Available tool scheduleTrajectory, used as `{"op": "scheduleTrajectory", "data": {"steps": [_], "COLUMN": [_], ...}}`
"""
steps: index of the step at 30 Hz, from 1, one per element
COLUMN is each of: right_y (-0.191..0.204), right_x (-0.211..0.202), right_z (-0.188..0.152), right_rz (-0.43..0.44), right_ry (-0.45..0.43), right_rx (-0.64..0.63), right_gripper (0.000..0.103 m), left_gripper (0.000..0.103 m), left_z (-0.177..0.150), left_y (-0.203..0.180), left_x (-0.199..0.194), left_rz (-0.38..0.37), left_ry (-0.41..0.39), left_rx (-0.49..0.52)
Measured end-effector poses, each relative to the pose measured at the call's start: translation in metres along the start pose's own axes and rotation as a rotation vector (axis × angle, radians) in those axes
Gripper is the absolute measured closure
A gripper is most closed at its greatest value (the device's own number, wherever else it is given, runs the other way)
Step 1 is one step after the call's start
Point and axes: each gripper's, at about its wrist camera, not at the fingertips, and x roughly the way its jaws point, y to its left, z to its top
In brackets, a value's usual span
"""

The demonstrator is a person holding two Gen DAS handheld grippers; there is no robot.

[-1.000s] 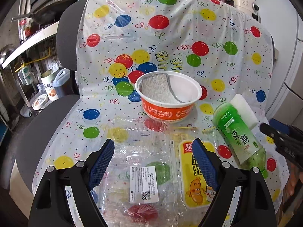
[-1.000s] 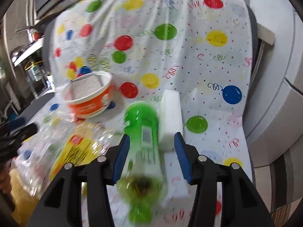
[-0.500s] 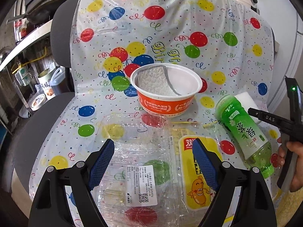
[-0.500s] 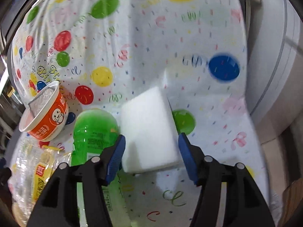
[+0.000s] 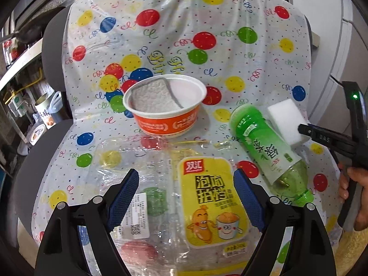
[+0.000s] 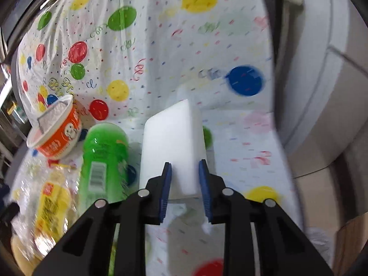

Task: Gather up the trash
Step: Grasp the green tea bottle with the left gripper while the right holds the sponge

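Observation:
On a chair draped with a balloon-print sheet (image 5: 230,64) lie an orange noodle bowl (image 5: 165,124), a green bottle (image 5: 264,147) on its side, a white foam block (image 5: 285,119), a clear plastic clamshell (image 5: 138,161) and a yellow food packet (image 5: 211,202). My left gripper (image 5: 186,177) hangs open over the clamshell and packet, touching nothing. My right gripper (image 6: 185,164) is closing, its blue pads pressing the near end of the foam block (image 6: 172,142), just right of the bottle (image 6: 103,156). It also shows at the right edge of the left wrist view, right gripper (image 5: 322,138), held by a hand (image 5: 354,184).
A thin yellow stick (image 5: 191,142) lies in front of the bowl. Kitchen shelves with jars (image 5: 43,112) stand left of the chair. A pale cabinet (image 6: 333,92) stands close on the right. The chair back rises behind the trash.
My right gripper left the green bottle, went right to the foam block and narrowed its jaws onto it. My left gripper drifted slightly over the trash and stayed open.

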Motion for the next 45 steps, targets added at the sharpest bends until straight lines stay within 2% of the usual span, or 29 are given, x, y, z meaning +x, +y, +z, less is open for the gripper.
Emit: {"op": "scheduleTrajectory", "data": {"steps": [4, 6, 9, 13, 18, 22, 25, 26, 29, 31, 33, 35, 41, 45], "right_y": [-0.008, -0.013, -0.022, -0.03, -0.039, -0.042, -0.043, -0.043, -0.046, -0.047, -0.048, -0.049, -0.055, -0.062], "right_x": [-0.039, -0.055, -0.068, -0.075, -0.073, -0.073, -0.072, -0.072, -0.072, -0.073, -0.078, -0.084, -0.107, -0.12], "right_z": [-0.013, -0.021, -0.034, -0.057, -0.07, -0.072, -0.073, -0.073, -0.074, -0.074, -0.075, -0.077, -0.089, -0.105], "right_rz": [-0.095, -0.123, -0.104, -0.104, -0.085, -0.069, -0.05, -0.043, -0.028, -0.02, -0.014, -0.006, 0.006, 0.004], "right_ry": [0.001, 0.004, 0.004, -0.025, -0.03, -0.044, -0.048, -0.049, -0.052, -0.058, -0.078, -0.095, -0.118, -0.113], "right_rx": [-0.099, -0.129, -0.117, -0.078, -0.037, -0.033, -0.035, -0.033, -0.023, -0.017, -0.01, 0.0, 0.025, 0.042], "right_gripper": [0.078, 0.078, 0.078, 0.078, 0.078, 0.078, 0.078, 0.078, 0.078, 0.078, 0.078, 0.078, 0.079, 0.079], "left_gripper": [0.019, 0.019, 0.019, 0.017, 0.017, 0.018, 0.021, 0.032, 0.044, 0.048, 0.055, 0.058, 0.061, 0.061], "left_z": [0.002, 0.003, 0.001, 0.011, 0.028, 0.033, 0.036, 0.037, 0.039, 0.04, 0.038, 0.033, 0.008, -0.011], "left_y": [-0.012, -0.025, -0.061, -0.097, -0.124, -0.131, -0.129, -0.127, -0.126, -0.127, -0.127, -0.128, -0.134, -0.139], "left_x": [0.001, 0.004, 0.013, 0.026, 0.061, 0.084, 0.101, 0.105, 0.115, 0.111, 0.1, 0.086, 0.021, -0.004], "left_rz": [-0.043, -0.092, -0.162, -0.211, -0.159, -0.13, -0.08, -0.066, -0.084, -0.093, -0.155, -0.203, -0.345, -0.383], "left_ry": [0.002, 0.016, 0.029, 0.045, 0.098, 0.158, 0.199, 0.203, 0.227, 0.212, 0.19, 0.165, 0.069, 0.02], "left_rx": [0.009, 0.027, 0.084, 0.075, 0.001, -0.055, -0.096, -0.104, -0.116, -0.106, -0.117, -0.112, -0.11, -0.1]}}
